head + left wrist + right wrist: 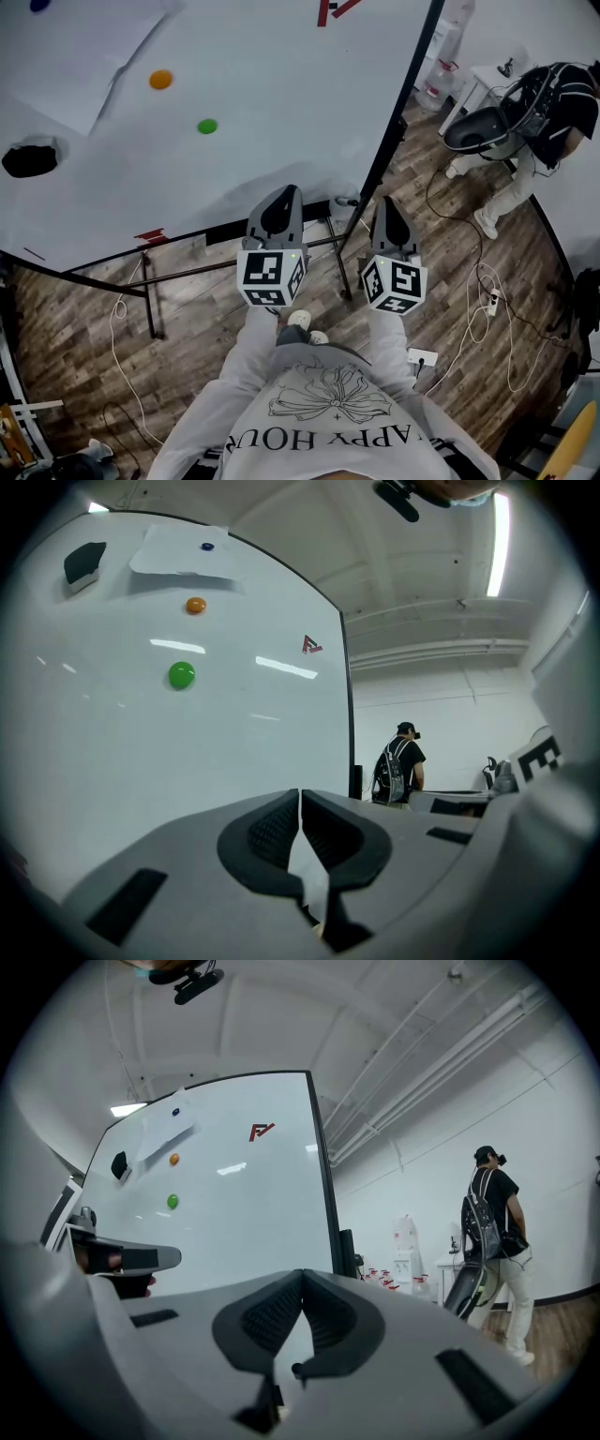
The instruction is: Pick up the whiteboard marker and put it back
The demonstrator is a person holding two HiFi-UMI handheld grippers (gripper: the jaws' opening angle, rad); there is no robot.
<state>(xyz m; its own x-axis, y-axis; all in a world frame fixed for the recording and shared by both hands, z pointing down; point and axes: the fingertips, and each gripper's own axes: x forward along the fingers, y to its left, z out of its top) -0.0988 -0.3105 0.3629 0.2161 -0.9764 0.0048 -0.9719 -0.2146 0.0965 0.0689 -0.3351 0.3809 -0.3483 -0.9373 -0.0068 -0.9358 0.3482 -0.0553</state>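
Wood flooring [187,328] is spreading beneath a large whiteboard [281,141] on a dark frame in the head view. The person is holding the left gripper [279,208] and the right gripper [388,214] side by side and level, both pointing at the board's lower edge, probably idling before any reach. An orange magnet [161,80], a green magnet [207,126] and a black eraser [30,159] are sitting on the board, but the whiteboard marker is not showing anywhere. The left gripper view is showing its jaws pressed together on nothing, facing the board. The right gripper view is showing its jaws likewise closed and empty, aimed near the board's right edge, with another person [492,1232] standing well apart. With no marker appearing in either gripper view, the pick-up is, I judge, not yet beginning.
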